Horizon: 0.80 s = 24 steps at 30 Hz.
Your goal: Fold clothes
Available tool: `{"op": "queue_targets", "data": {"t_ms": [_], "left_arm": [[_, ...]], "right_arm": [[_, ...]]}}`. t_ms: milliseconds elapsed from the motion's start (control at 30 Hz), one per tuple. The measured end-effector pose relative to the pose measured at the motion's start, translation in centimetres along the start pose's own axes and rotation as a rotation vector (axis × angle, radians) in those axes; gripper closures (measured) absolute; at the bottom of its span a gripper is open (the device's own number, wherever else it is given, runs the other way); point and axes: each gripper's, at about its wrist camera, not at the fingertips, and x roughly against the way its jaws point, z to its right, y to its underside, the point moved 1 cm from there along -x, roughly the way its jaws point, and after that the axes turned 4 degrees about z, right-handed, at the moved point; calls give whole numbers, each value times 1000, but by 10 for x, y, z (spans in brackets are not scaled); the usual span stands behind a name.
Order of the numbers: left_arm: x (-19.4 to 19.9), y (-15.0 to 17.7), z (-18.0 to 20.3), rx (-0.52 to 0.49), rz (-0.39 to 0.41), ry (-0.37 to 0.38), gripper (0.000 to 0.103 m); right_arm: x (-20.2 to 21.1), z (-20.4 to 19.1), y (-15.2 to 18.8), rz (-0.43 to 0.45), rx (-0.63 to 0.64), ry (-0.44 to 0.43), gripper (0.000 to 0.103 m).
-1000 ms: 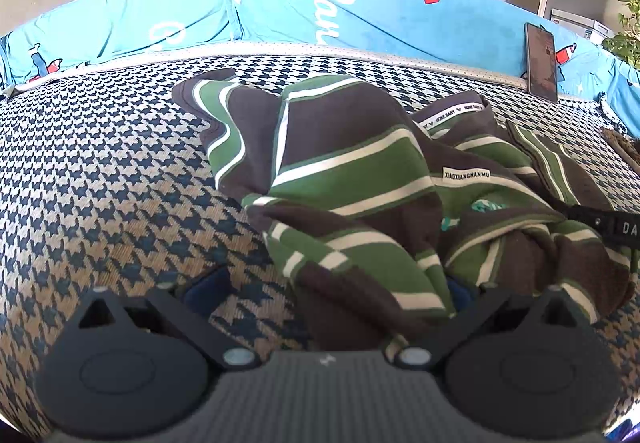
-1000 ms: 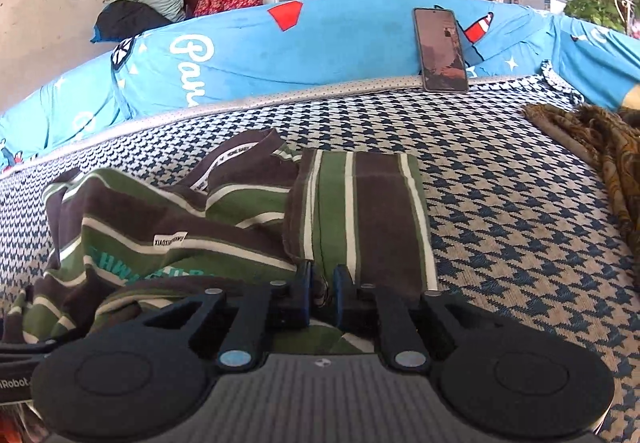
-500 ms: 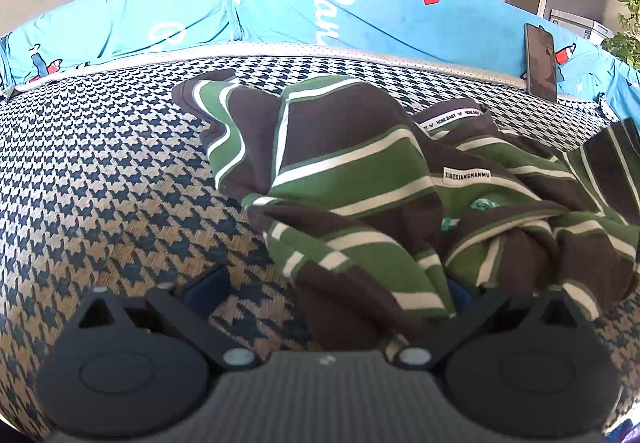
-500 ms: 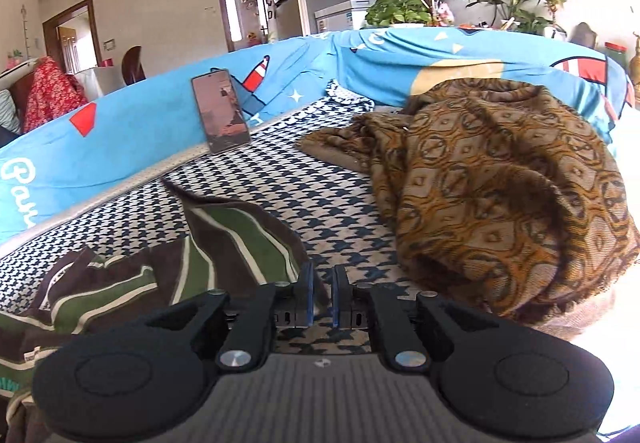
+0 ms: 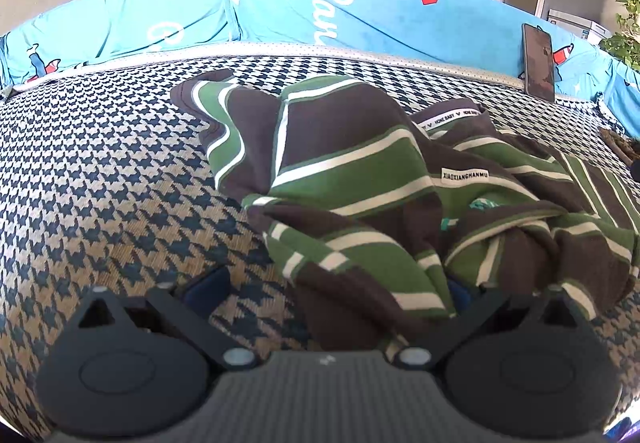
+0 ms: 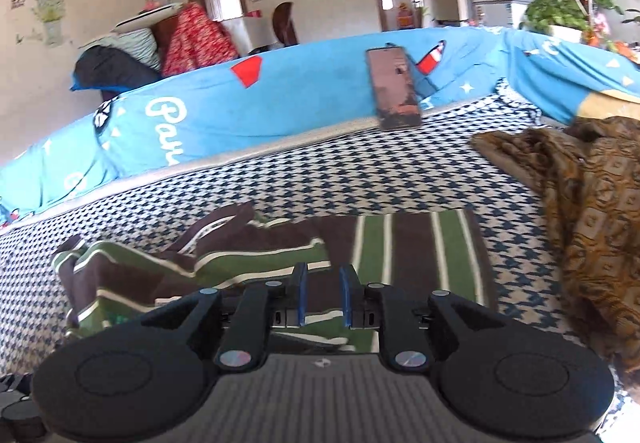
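- While rumpled, shirt lies rightward, stripes across left gripper, gaping wide.
- Right gripper: parted narrowly, empty, over flattened sleeve; nearer.

Bare houndstooth cover left of striped garment; brown blanket blocks right.

The right gripper, clamped on the striped garment's sleeve a second ago, parted its jaws and let it go. The sleeve, first bunched against the garment's body, had been drawn out to the right toward the brown patterned cloth and was laid flat on the houndstooth cover, stripes running near to far.
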Motion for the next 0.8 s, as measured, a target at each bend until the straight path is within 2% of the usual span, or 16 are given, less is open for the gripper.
{"op": "queue_targets", "data": {"t_ms": [100, 233, 367, 467, 567, 800], "left_arm": [[0, 0, 1, 2, -2, -2, 0], [0, -1, 3, 1, -2, -3, 0], [0, -1, 3, 2, -7, 0, 0], [-1, -2, 3, 3, -16, 4, 0], [-1, -3, 3, 4, -19, 8, 0], [1, -3, 1, 15, -29, 22, 0]], "right_arm": [[-12, -10, -4, -71, 46, -104, 84], [-29, -18, -9, -114, 120, -181, 79], [-48, -20, -15, -122, 118, -208, 74], [-62, -17, -20, -133, 64, -211, 73], [-68, -17, -24, -133, 37, -224, 66], [-83, -29, -29, -149, 60, -261, 58]]}}
